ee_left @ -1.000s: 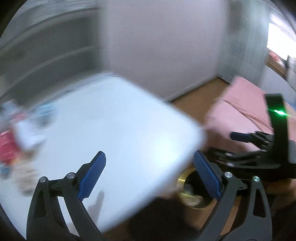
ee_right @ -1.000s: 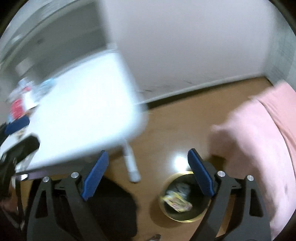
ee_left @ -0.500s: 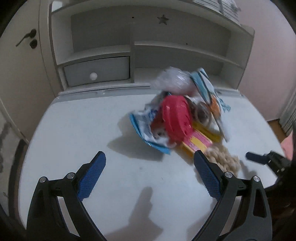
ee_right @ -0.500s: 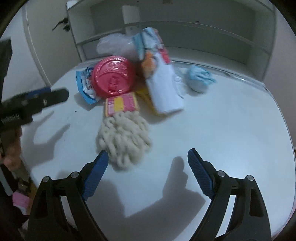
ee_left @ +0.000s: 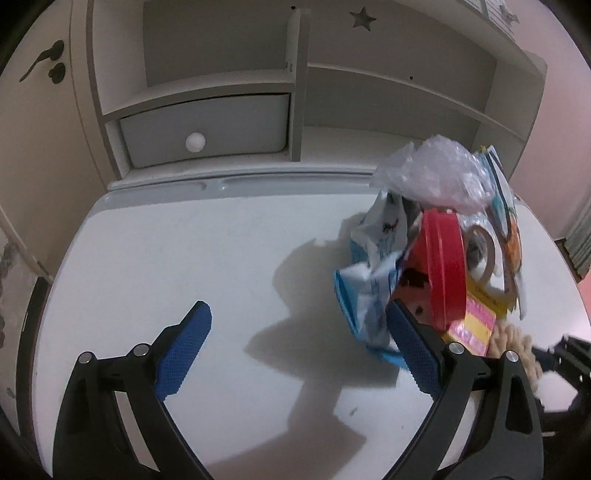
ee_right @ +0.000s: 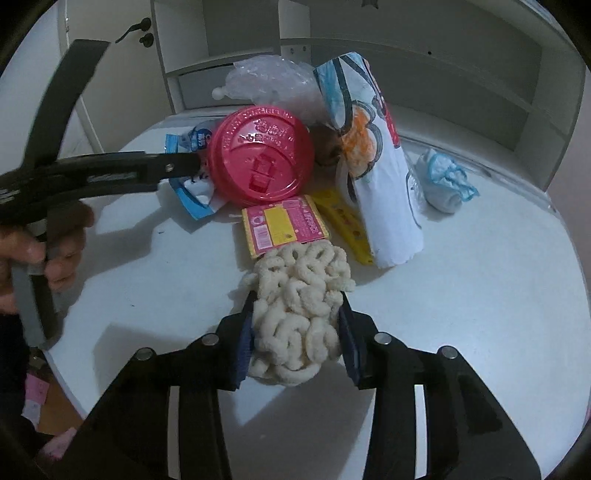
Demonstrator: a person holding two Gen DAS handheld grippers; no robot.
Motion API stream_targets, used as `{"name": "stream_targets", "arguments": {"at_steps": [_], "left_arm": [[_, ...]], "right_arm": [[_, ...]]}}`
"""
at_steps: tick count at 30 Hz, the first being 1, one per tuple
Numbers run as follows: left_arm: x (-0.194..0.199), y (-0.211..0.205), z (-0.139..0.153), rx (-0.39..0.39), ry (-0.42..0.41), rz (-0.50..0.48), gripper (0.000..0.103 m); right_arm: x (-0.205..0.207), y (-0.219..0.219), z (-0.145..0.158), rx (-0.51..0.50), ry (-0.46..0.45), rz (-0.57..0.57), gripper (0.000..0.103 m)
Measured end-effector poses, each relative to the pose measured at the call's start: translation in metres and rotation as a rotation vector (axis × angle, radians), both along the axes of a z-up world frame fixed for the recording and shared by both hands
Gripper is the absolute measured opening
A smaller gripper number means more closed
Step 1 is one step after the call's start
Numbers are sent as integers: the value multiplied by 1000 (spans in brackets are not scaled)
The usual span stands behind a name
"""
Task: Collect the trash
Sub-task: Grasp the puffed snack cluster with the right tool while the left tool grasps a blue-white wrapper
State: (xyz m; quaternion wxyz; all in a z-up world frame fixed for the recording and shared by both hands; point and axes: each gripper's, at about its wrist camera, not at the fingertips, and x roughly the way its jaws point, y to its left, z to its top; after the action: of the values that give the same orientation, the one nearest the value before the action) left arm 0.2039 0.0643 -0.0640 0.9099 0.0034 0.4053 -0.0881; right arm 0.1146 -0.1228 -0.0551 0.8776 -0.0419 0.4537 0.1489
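A pile of trash lies on the white table (ee_left: 184,266): a red plastic lid (ee_right: 260,162), a pink and yellow packet (ee_right: 286,225), a tall white snack bag (ee_right: 373,162), a blue and white wrapper (ee_left: 369,295), a clear plastic bag (ee_left: 432,173) and a cream knotted lump (ee_right: 299,306). My right gripper (ee_right: 297,338) is shut on the cream lump, one pad on each side. My left gripper (ee_left: 295,350) is open and empty, its right finger beside the blue wrapper; it also shows in the right wrist view (ee_right: 110,173), its tip at the red lid.
A white shelf unit with a drawer (ee_left: 207,129) stands at the back of the table. A crumpled blue and white wad (ee_right: 445,181) lies to the right of the pile. A door with a black handle (ee_right: 133,29) is at the far left.
Both grippers swung from the floor bin to the table and closed in on the pile. The right gripper has shut on the cream lump. The left gripper stays open.
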Motion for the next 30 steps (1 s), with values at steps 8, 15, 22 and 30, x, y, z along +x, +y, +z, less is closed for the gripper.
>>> {"name": "stream_targets", "arguments": {"at_steps": [8,15,22,30], "left_arm": [[21,-5,0,-53,-9,-40,72],[3,-1,15,-105,-22,-45,20],[-36,32,54,22,-149,115,18],[-60,1,92,141,-214,67,17]], "right_arm": [[-25,-13,9,1,1,5,34],[-37,-24,10,15,3,-1,34],[-49,-48,22,35,-25,-39,34],[-63,-81,36,66,-46,-101,34]]}}
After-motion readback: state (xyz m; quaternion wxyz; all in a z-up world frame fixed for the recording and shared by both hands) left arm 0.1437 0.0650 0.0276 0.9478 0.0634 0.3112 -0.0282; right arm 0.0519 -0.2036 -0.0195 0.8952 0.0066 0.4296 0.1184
